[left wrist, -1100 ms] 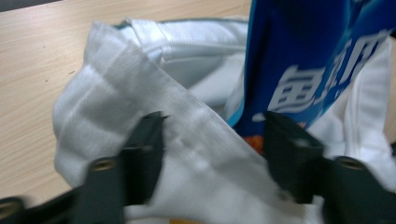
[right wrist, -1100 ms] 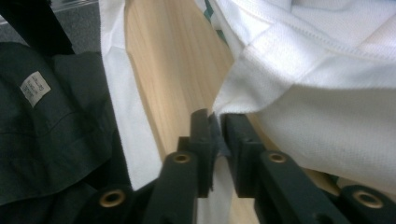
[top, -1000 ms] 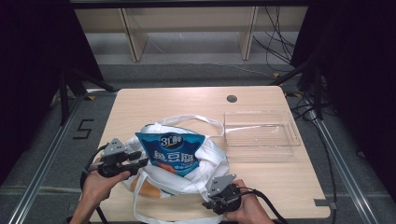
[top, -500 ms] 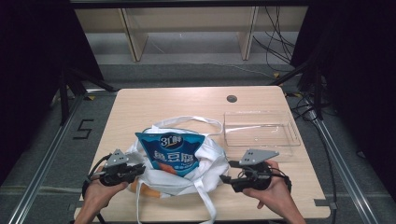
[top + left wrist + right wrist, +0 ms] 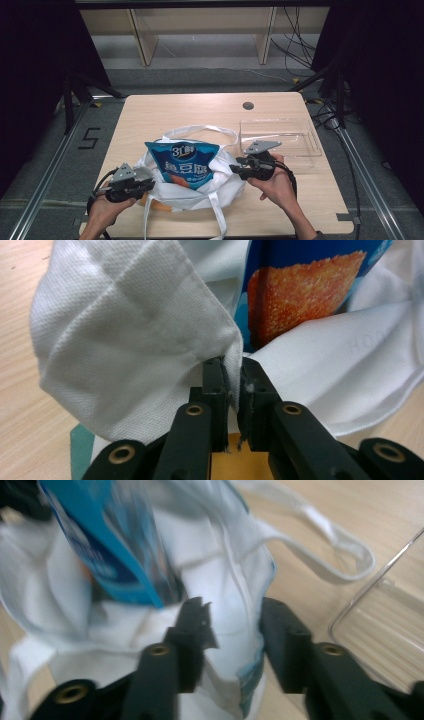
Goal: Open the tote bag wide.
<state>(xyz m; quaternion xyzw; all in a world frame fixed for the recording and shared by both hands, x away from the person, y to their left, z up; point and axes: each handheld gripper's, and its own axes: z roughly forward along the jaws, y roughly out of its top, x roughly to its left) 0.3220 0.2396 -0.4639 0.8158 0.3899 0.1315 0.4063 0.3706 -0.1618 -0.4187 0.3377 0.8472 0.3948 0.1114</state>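
Note:
A white tote bag [image 5: 227,182] lies on the near half of the wooden table [image 5: 150,120], and a blue snack packet [image 5: 184,165] stands up out of its mouth. My left gripper [image 5: 147,184] is at the bag's left side, shut on a fold of the rim. In the left gripper view the cloth [image 5: 125,330] is pinched between the jaws [image 5: 235,367]. My right gripper [image 5: 234,169] is at the bag's right side. Its jaws [image 5: 232,612] have just been closing and still stand apart, with the bag's right rim [image 5: 235,625] between them.
A clear plastic tray [image 5: 280,137] sits just right of the bag, behind my right hand. The bag's white handle loop [image 5: 200,131] lies on the table behind the packet. A small dark round spot [image 5: 248,105] marks the far table area.
My right gripper has left the table's near edge, risen and come to the bag's right side, jaws facing the rim. The left gripper has sunk slightly while staying at the bag's left rim.

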